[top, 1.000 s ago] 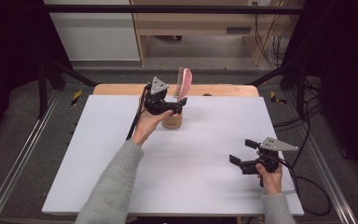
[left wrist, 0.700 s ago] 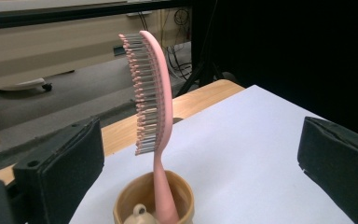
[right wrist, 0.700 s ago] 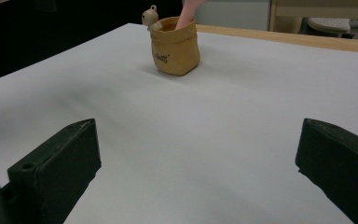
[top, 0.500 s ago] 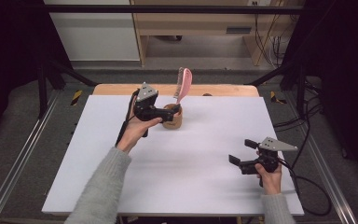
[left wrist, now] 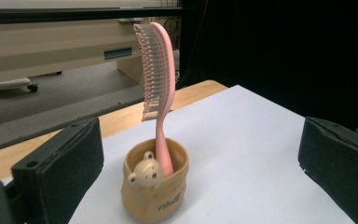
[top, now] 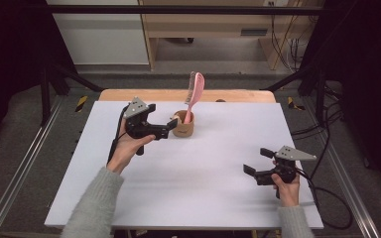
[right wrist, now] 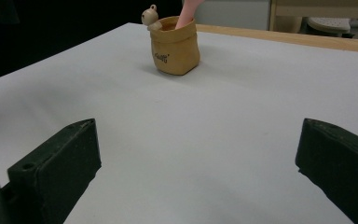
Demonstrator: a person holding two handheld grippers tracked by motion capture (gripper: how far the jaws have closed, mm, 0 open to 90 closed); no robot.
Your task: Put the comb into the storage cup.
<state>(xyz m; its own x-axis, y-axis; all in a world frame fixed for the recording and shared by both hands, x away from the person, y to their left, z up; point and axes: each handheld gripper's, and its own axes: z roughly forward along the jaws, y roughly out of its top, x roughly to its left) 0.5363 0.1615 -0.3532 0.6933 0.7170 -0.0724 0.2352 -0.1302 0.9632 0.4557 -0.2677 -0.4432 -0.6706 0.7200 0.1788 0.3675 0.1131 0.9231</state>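
Observation:
A tan pouch-shaped cup (top: 183, 127) with a small bear figure on its rim stands at the back middle of the white table (top: 203, 198). A pink hairbrush (top: 196, 91) stands upright in it, handle down and bristles to the left. My left gripper (top: 161, 116) is open just left of the cup, with nothing between its jaws. Its own view looks at the cup (left wrist: 156, 186) and brush (left wrist: 161, 79) from close up, and the left gripper (left wrist: 200, 158) is held wide. Near the front right, my right gripper (top: 256, 161) is open and empty. From there the right gripper (right wrist: 198, 163) faces the cup (right wrist: 175, 46) far ahead.
A wooden strip (top: 129, 94) runs along the table's back edge. Cables (top: 327, 193) trail off the right side. Metal rails (top: 20, 173) flank the table, and a wooden cabinet (top: 203, 29) stands behind it on the floor.
My left gripper has drawn back to the left, away from the cup and brush. The brush stays standing in the cup. The right gripper has not moved.

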